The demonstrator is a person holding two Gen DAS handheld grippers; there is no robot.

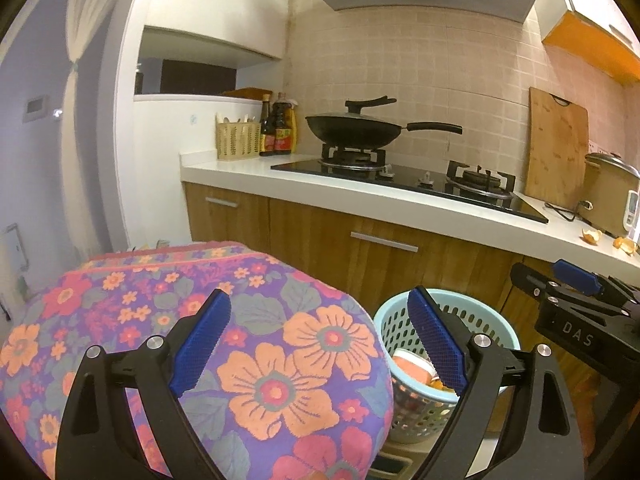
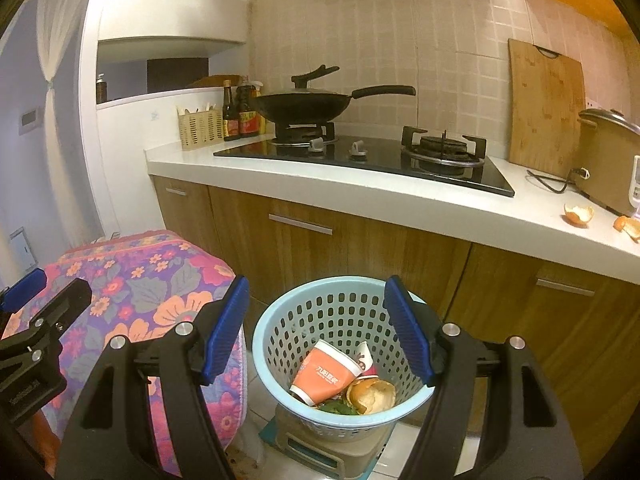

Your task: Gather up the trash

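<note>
Orange peel (image 2: 578, 213) lies on the counter (image 2: 400, 208), well apart from both wide-open, empty hand-held grippers above the basket (image 2: 280, 320).

Blue basket (image 2: 280, 334) holds cup (image 2: 326, 372); two peels (image 2: 578, 214) on counter.

Two orange peels (image 2: 578, 213) (image 2: 629, 227), one wok (image 2: 304, 106), one basket (image 2: 280, 344).
</note>
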